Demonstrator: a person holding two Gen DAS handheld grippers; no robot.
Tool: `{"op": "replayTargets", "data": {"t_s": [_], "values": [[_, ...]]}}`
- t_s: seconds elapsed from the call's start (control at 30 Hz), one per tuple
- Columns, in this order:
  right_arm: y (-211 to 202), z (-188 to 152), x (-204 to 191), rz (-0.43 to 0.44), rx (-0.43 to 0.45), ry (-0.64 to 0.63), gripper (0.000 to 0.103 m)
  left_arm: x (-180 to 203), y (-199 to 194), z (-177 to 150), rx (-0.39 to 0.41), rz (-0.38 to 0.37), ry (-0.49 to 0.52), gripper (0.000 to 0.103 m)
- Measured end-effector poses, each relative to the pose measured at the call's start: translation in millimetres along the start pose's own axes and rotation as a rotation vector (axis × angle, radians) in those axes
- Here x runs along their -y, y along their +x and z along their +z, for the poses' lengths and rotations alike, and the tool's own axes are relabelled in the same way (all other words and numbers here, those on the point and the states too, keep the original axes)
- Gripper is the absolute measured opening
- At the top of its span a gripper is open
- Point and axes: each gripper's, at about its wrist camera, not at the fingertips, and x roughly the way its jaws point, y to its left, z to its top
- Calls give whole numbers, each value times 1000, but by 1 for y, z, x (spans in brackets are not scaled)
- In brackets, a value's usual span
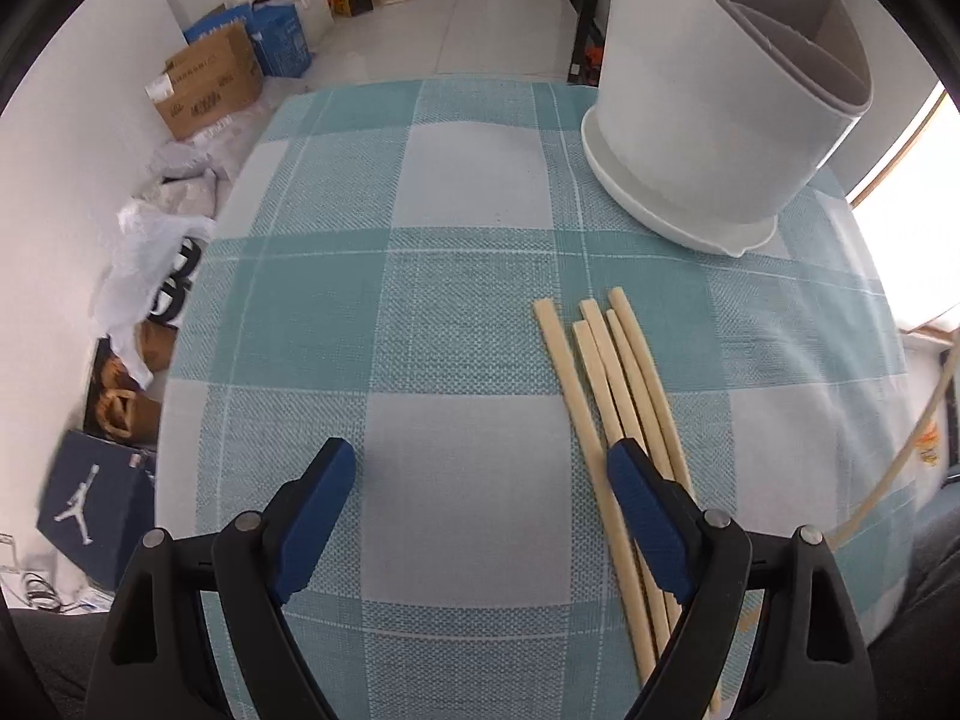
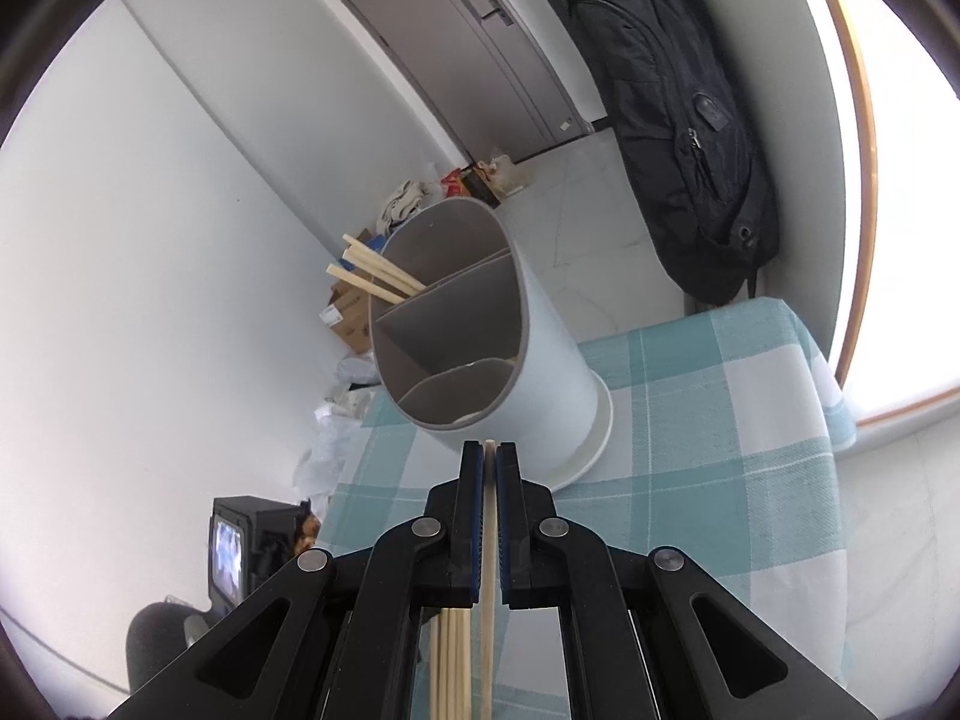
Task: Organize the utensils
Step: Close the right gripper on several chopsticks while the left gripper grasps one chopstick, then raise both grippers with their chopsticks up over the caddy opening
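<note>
Right gripper (image 2: 489,450): jaws pressed together on one pale wooden chopstick (image 2: 487,600), tip just before the tall white plastic utensil holder with grey dividers (image 2: 540,372). Three more chopsticks (image 2: 372,276) already leaning in its far compartment. Left gripper (image 1: 480,468): jaws spread wide, nothing between, low over the desk with teal-and-white checked cloth (image 1: 420,300). Five loose chopsticks (image 1: 606,372) lying together beside its right finger.
</note>
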Motion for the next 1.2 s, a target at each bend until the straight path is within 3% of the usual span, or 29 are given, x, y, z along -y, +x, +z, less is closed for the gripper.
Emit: {"op": "replayTargets", "data": {"t_s": [0.1,0.33,0.43,0.53,0.63,0.77,0.8,0.87,1.03,1.2], "values": [[-7,-1,2,6,12,10,3,-3,5,4,-41,4,-16,85],[-15,0,8,13,24,20,3,-12,11,17,-45,26,-14,85],[-18,1,9,26,28,33,3,-12,17,25,-41,27,-18,80],[-20,2,8,37,32,27,3,-6,16,27,-44,2,-9,67],[-23,3,9,49,38,31,3,3,16,32,-44,-5,19,46],[-24,5,13,59,39,47,3,17,14,34,-69,-31,73,10],[-24,5,14,59,40,50,3,23,14,35,-78,-32,85,6],[-24,5,13,61,40,50,3,27,14,36,-78,-23,97,3],[-26,4,8,53,49,27,3,15,11,37,-35,-80,36,3],[-27,1,2,44,62,-3,3,3,-29,33,155,-115,-25,3]]}}
